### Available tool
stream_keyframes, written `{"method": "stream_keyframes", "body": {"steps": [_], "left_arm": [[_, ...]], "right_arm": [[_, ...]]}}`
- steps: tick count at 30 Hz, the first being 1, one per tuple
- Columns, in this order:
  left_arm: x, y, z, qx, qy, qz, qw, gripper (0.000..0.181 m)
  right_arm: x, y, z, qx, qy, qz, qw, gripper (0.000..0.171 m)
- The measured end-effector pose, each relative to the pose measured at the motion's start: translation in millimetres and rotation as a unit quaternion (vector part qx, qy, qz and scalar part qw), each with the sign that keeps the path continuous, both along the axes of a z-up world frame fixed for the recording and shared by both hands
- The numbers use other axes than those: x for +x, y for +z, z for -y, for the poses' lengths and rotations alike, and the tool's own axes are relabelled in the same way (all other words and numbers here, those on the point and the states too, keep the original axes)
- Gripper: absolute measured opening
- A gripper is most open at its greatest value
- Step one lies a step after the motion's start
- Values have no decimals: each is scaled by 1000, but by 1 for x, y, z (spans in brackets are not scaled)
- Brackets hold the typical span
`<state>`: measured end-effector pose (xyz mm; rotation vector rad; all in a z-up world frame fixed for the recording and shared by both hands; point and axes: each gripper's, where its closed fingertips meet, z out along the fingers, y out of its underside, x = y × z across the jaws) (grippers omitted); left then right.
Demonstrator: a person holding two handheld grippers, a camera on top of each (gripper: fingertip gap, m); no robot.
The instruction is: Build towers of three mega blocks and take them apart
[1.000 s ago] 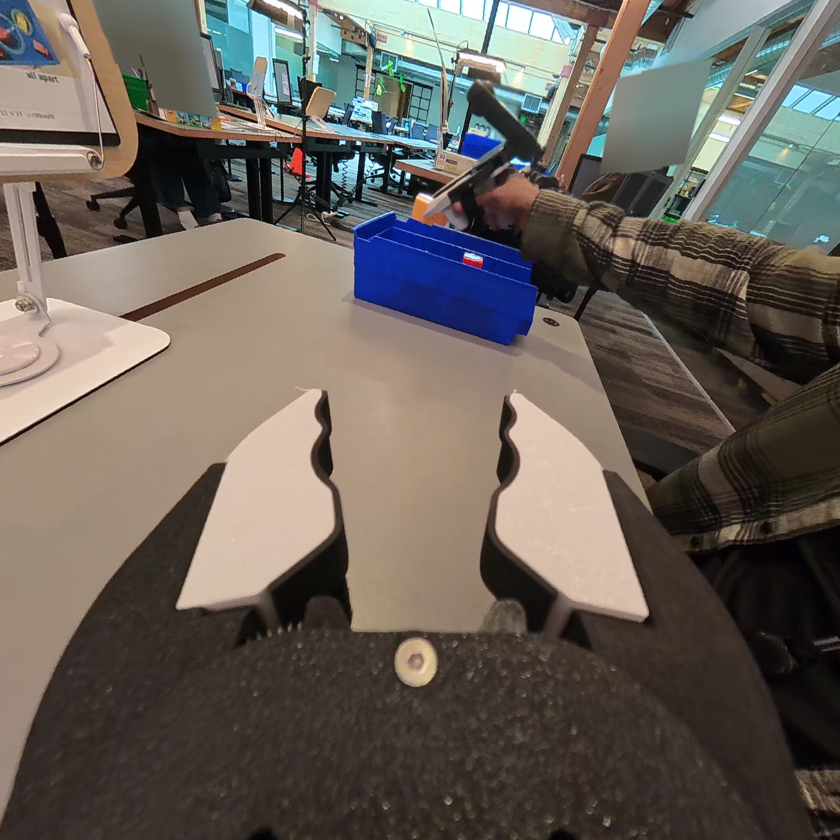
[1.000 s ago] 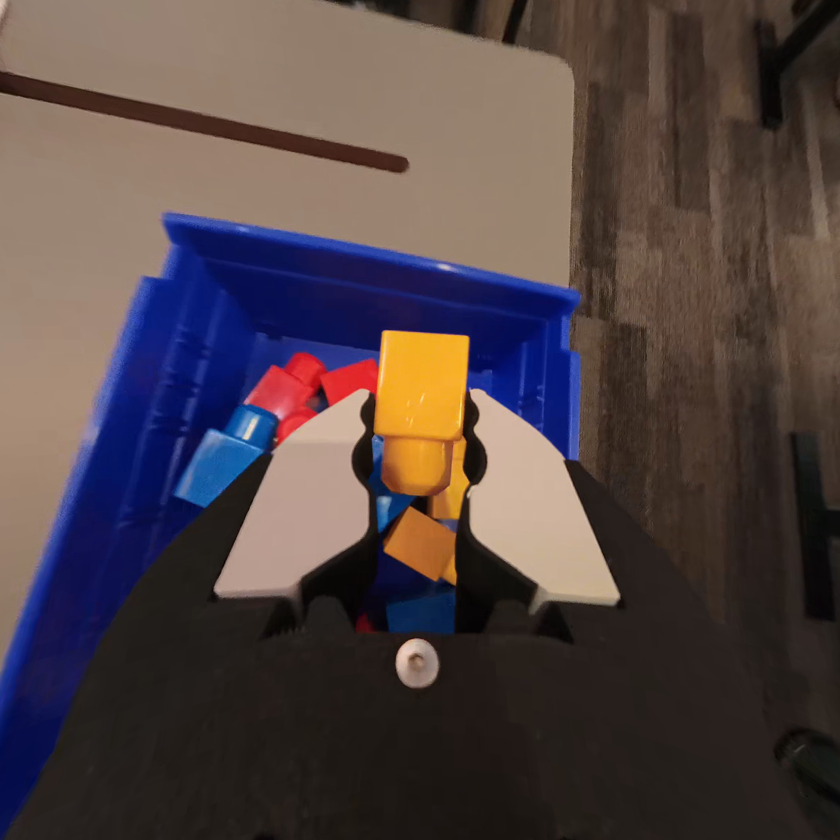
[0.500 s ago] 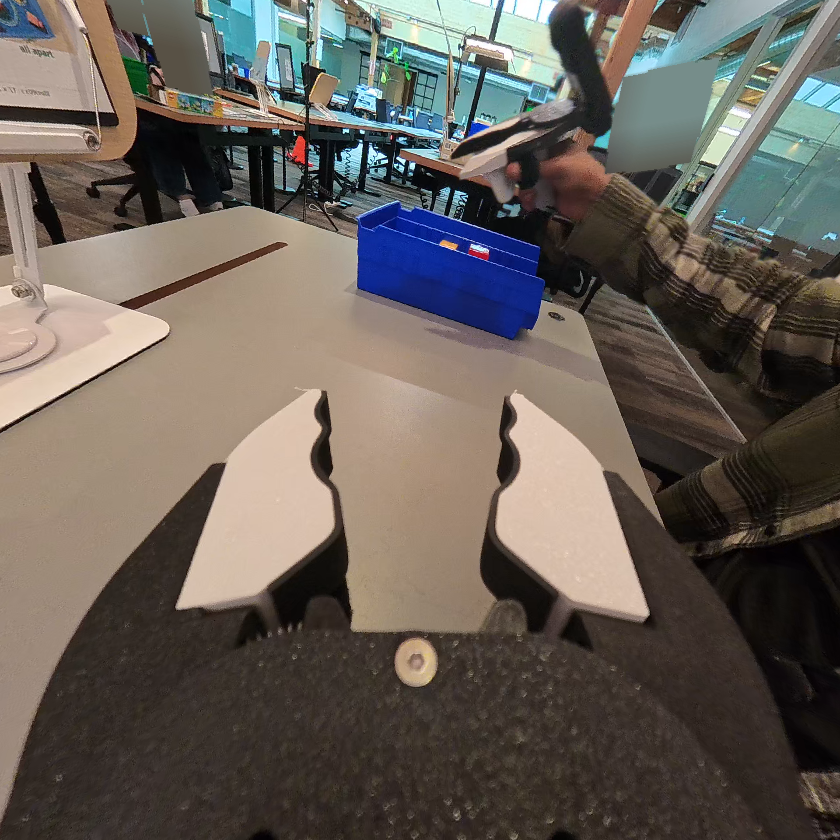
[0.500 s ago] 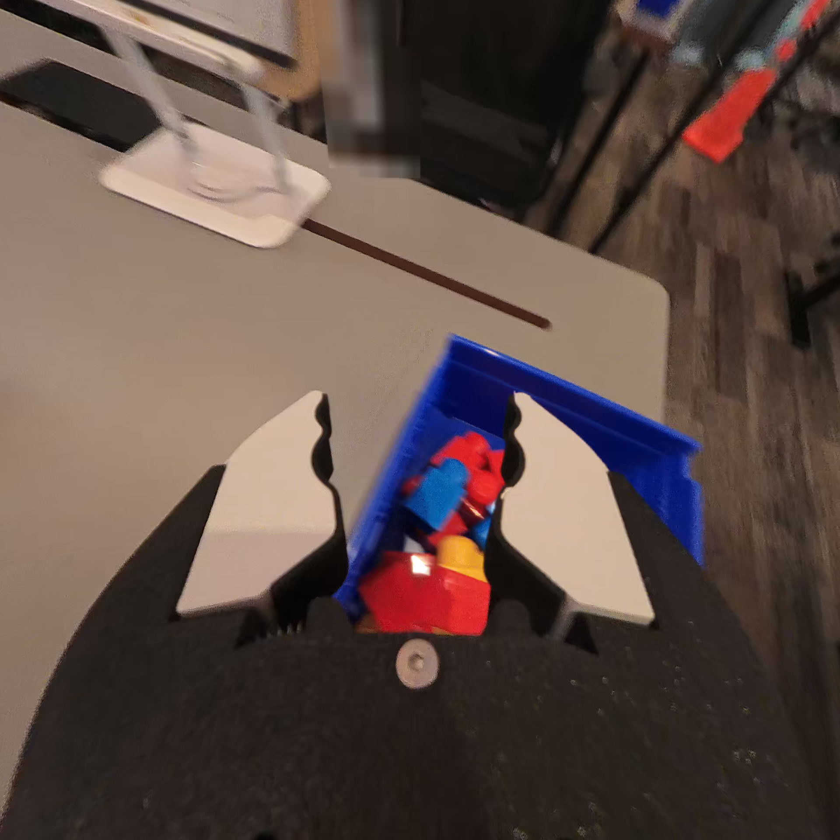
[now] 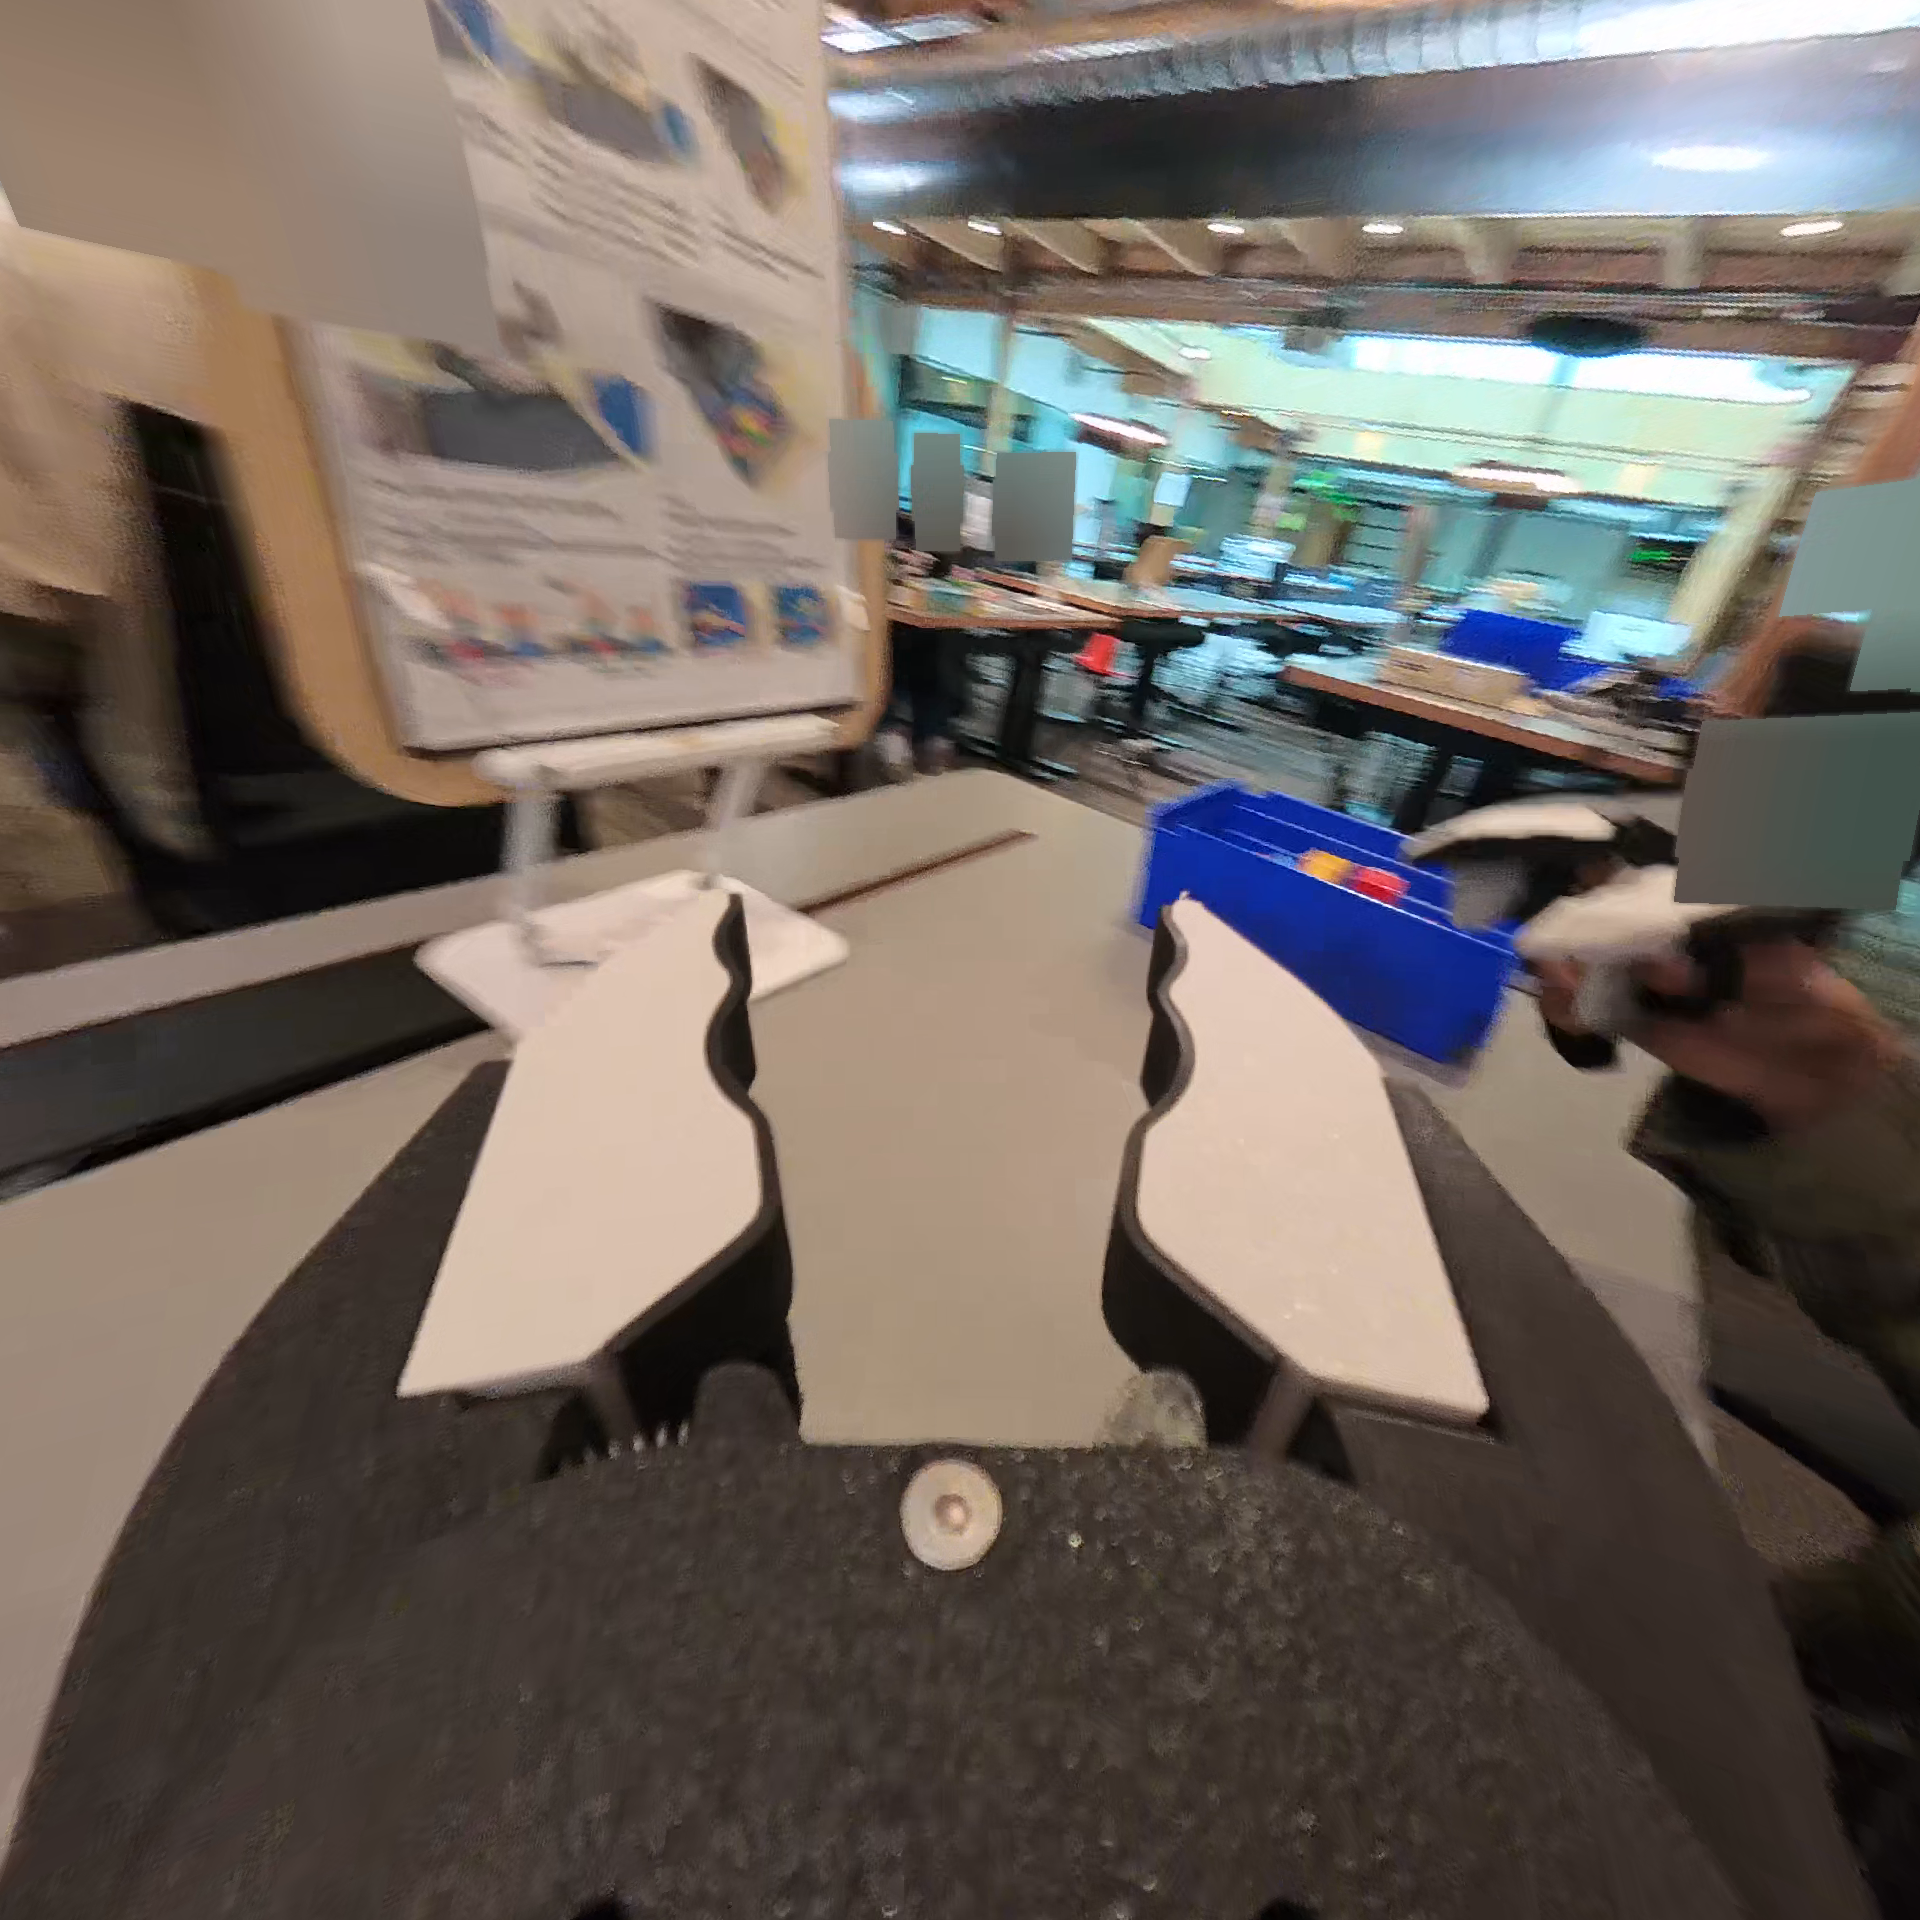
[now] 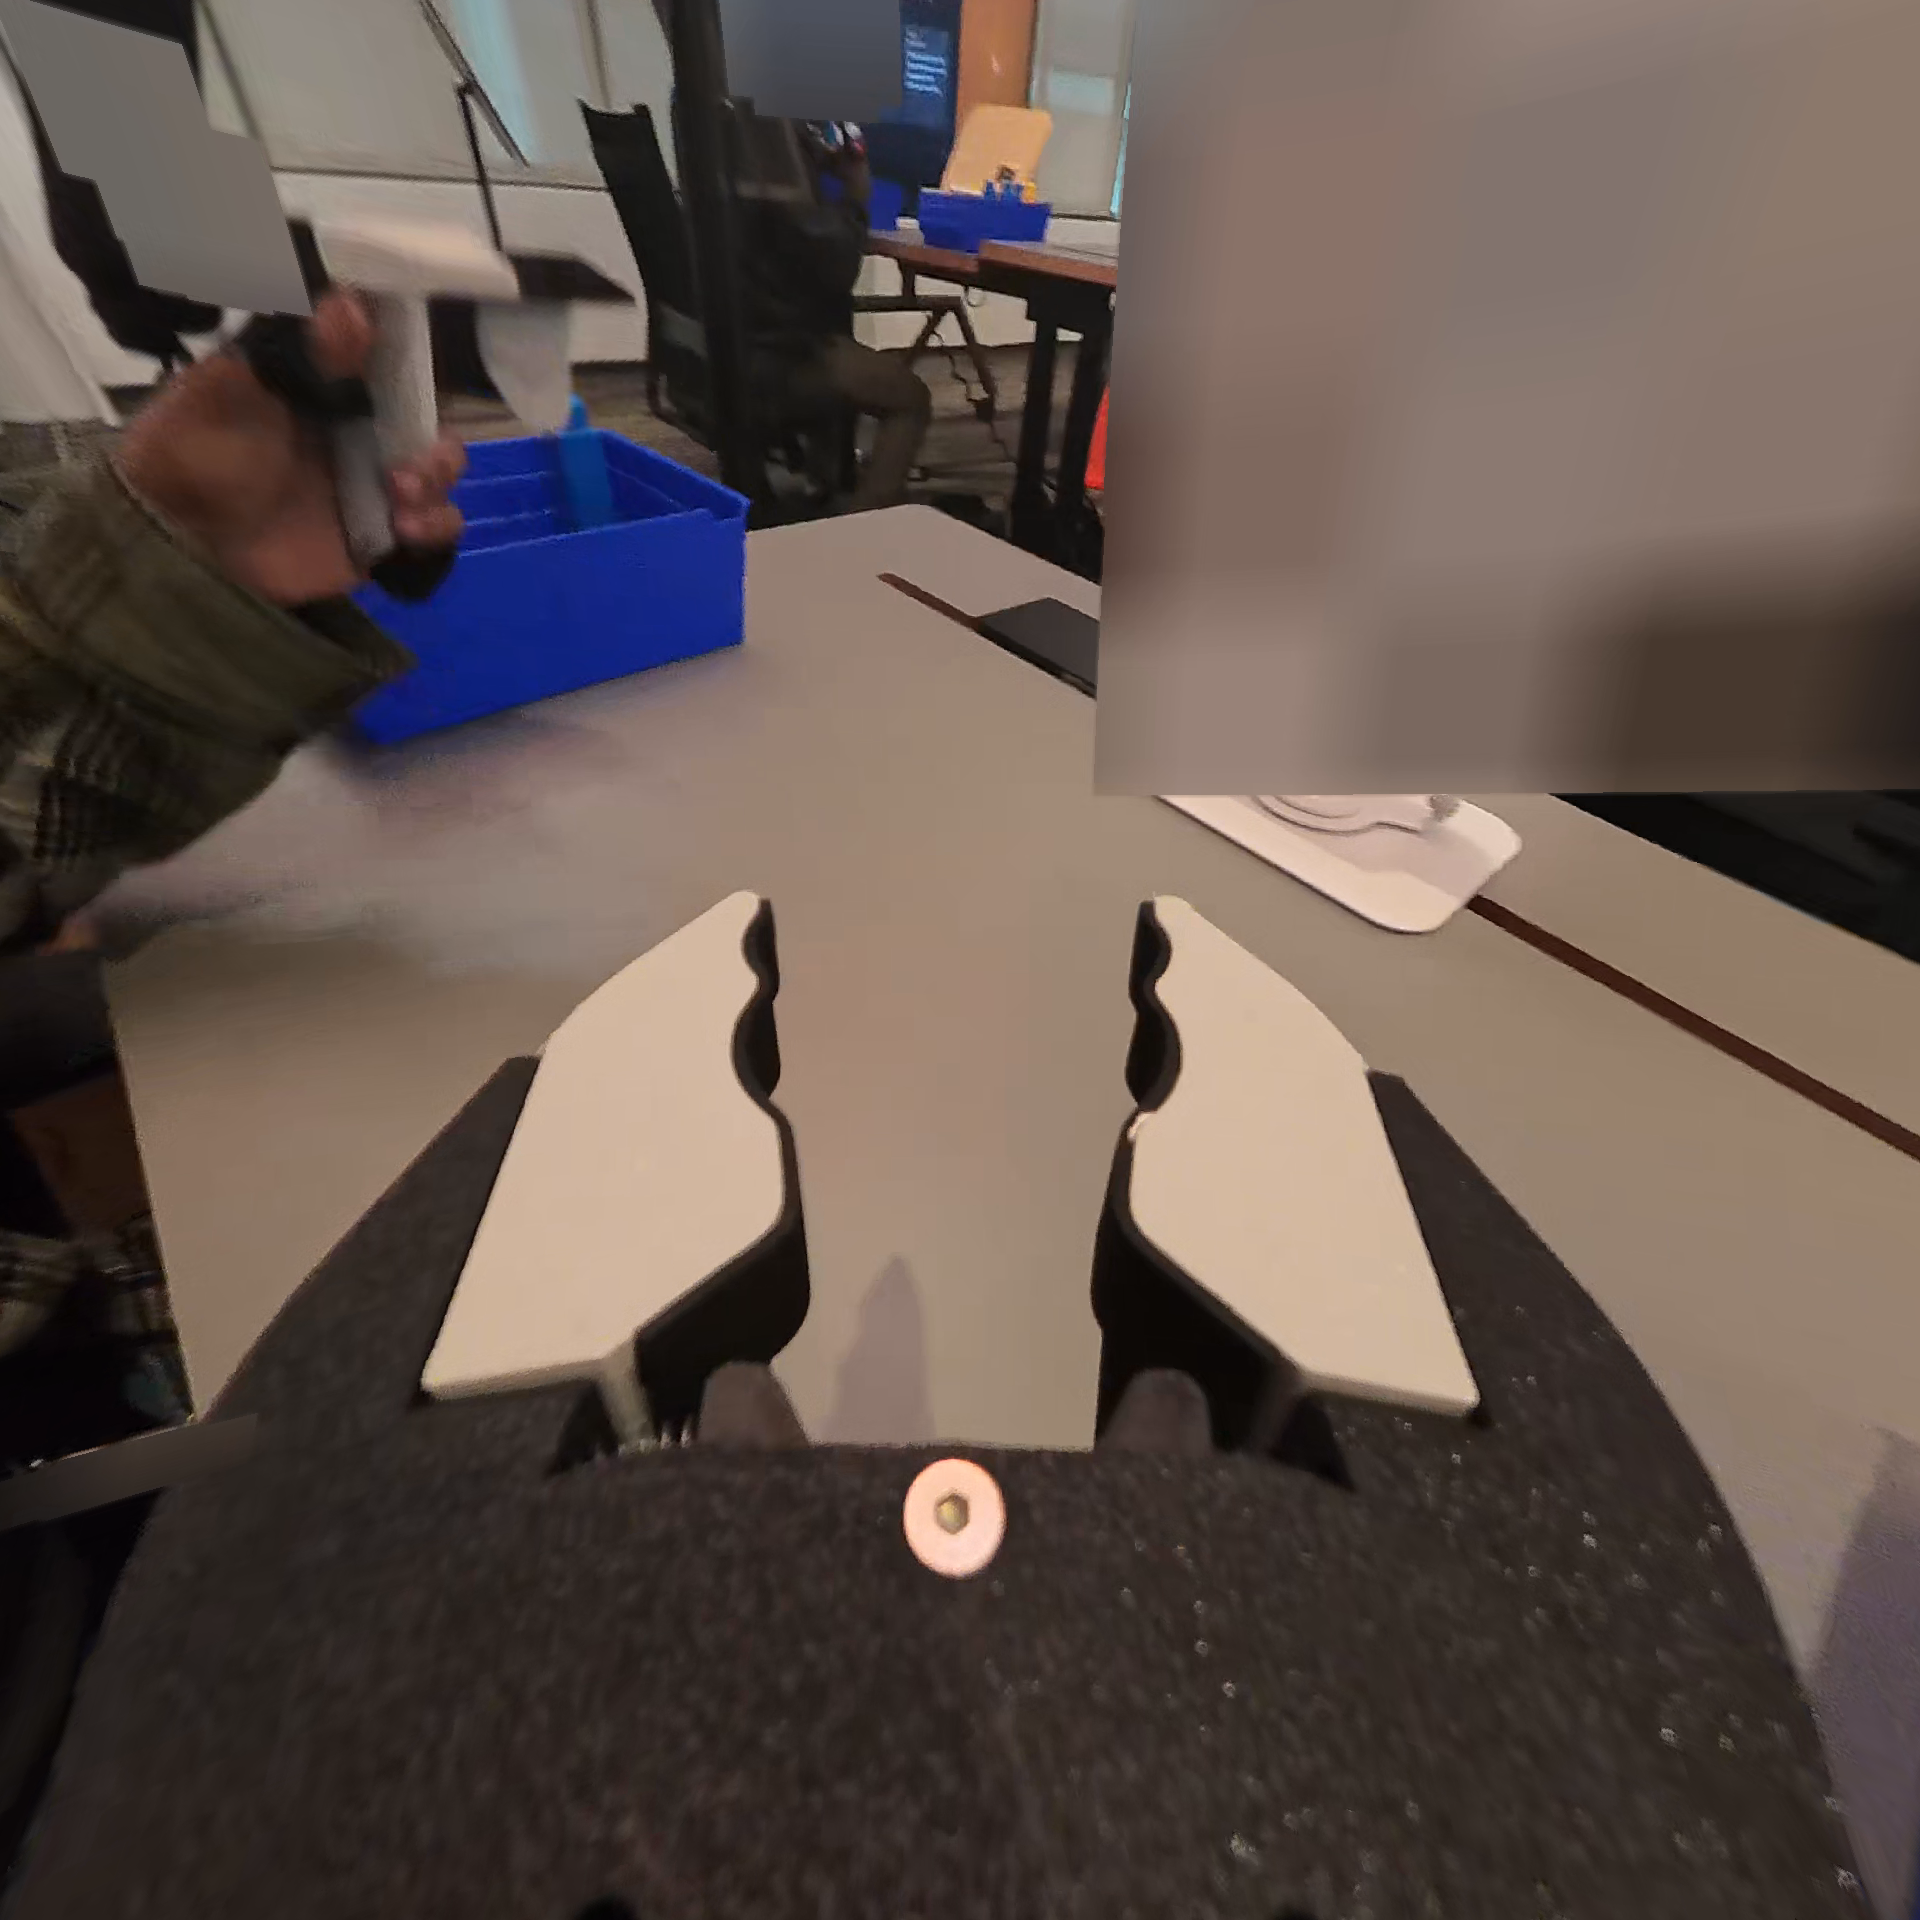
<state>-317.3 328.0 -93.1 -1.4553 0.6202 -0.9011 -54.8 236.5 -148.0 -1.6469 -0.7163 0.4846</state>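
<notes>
The blue bin [image 5: 1320,940] stands on the grey table [image 5: 935,1143], ahead and to the right in the left wrist view. Yellow [image 5: 1325,862] and red [image 5: 1377,885] mega blocks show over its rim. My left gripper [image 5: 951,925] is open and empty, low over bare table. My right gripper [image 6: 954,914] is open and empty, also over bare table. In the right wrist view the bin [image 6: 561,613] is at the far left, with a blue upright piece [image 6: 585,473] inside. The left gripper [image 6: 416,312] shows in a hand in front of it. The right gripper [image 5: 1558,914] shows blurred beside the bin.
A document stand with a printed sheet [image 5: 623,416] rises from a white base [image 5: 634,945] at the table's far left; the base also shows in the right wrist view [image 6: 1371,862]. A dark flat slab [image 6: 1039,634] lies near a brown strip [image 6: 1662,1039]. Plaid sleeve [image 6: 125,665].
My right gripper held a yellow block over the bin, opened, and swung away to low over the table. My left gripper stayed open and turned left toward the document stand.
</notes>
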Motion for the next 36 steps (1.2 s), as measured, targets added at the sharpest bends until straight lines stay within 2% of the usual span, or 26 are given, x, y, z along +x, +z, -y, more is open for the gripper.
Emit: {"method": "stream_keyframes", "body": {"steps": [3, 5, 8, 12, 15, 20, 25, 36], "left_arm": [[-89, 24, -10, 10, 142, -40, 989, 75], [-156, 21, -23, -8, 236, -79, 969, 75], [-235, -11, -43, -90, 310, -93, 942, 77], [-294, -68, -72, -171, 365, -91, 911, 75], [-317, -98, -91, -195, 401, -96, 890, 75], [-333, -137, -108, -221, 436, -158, 858, 75], [-332, -149, -121, -221, 443, -202, 845, 76], [-344, -176, -136, -269, 459, -213, 819, 76]], "right_arm": [[-8, -20, 4, -17, 20, -4, 1000, 63], [-9, -31, 5, -22, 24, -5, 999, 62], [-9, -40, 7, -25, 33, -17, 999, 60], [-7, -39, 6, -16, 36, -17, 999, 59], [-8, -38, 9, -14, 47, -25, 998, 58], [-7, -43, 9, -16, 48, -16, 999, 58], [-6, -48, 7, -24, 52, -22, 998, 57], [-3, -53, 5, -34, 53, -26, 998, 56]]}}
